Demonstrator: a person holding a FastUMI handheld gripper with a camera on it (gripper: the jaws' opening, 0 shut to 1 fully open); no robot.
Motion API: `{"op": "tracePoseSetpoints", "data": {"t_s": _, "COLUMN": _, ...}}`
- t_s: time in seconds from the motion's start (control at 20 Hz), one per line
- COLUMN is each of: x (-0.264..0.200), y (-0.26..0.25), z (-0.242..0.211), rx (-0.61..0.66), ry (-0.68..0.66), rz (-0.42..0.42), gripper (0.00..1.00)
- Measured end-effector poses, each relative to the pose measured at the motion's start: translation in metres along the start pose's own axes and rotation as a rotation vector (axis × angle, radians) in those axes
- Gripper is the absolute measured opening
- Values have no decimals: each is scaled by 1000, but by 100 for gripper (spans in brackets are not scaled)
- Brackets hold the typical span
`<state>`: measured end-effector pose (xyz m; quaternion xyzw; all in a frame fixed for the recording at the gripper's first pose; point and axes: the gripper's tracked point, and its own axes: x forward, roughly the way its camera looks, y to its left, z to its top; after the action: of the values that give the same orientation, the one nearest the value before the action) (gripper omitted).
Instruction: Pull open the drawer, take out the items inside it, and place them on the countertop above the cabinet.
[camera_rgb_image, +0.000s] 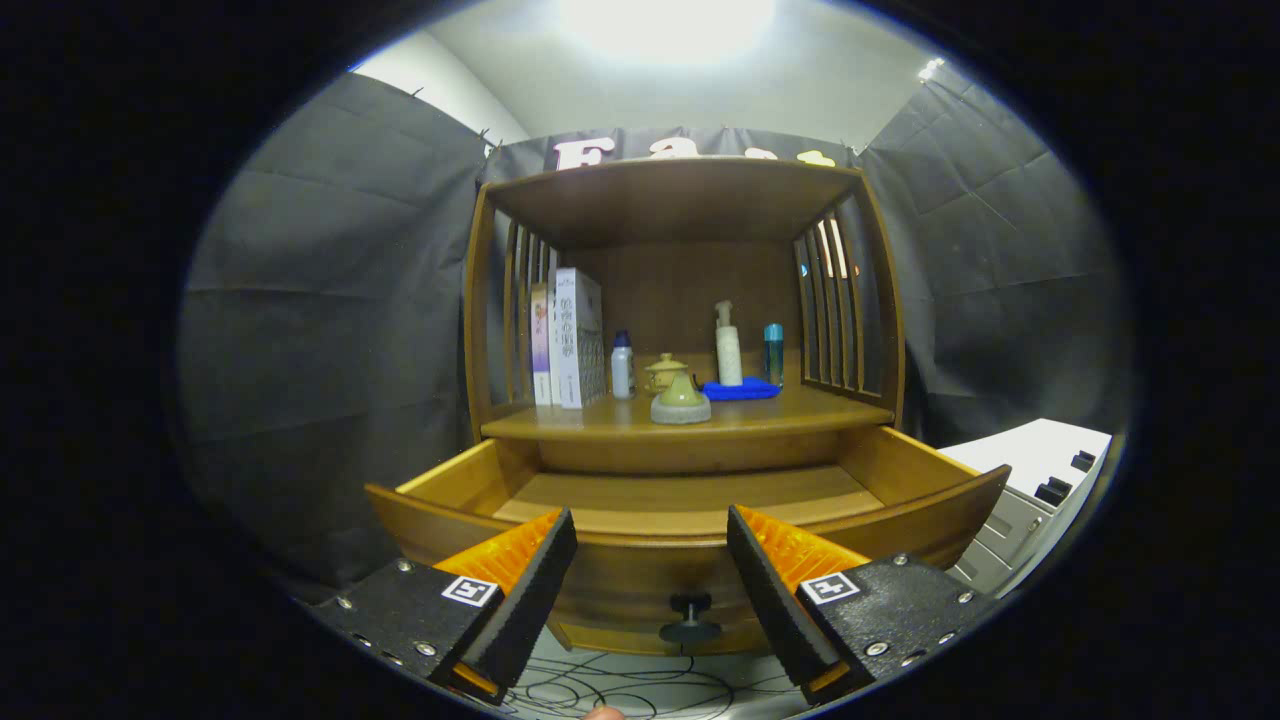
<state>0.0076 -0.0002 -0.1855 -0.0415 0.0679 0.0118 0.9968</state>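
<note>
Dark cloth walls surround a wooden cabinet (680, 300). The hand-held gripper (652, 560) is wide apart and holds nothing, before the pulled-out drawer (690, 490). It looks empty; small items, like the bottle (622, 366), stand on the surface (600, 420) above, so the task seems nearly done.

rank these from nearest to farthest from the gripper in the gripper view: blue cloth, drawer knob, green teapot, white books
Measured from the open gripper:
1. drawer knob, between the fingers on the drawer front.
2. green teapot, at the countertop's front edge.
3. white books, standing at the left.
4. blue cloth, right of the teapot; these last two are too close to call.
</note>
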Motion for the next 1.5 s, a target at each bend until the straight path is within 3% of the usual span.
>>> {"op": "tracePoseSetpoints", "data": {"t_s": 0.2, "x": 5, "y": -13, "z": -19, "rx": -52, "ry": 39, "rz": -53, "gripper": 95}}
{"op": "tracePoseSetpoints", "data": {"t_s": 0.45, "x": 13, "y": -27, "z": -34, "rx": -17, "ry": 84, "rz": -110, "gripper": 95}}
{"op": "tracePoseSetpoints", "data": {"t_s": 1.0, "x": 23, "y": -31, "z": -46, "rx": -55, "ry": 80, "rz": -99, "gripper": 95}}
{"op": "tracePoseSetpoints", "data": {"t_s": 1.5, "x": 88, "y": -35, "z": -39, "rx": -14, "ry": 96, "rz": -89, "gripper": 95}}
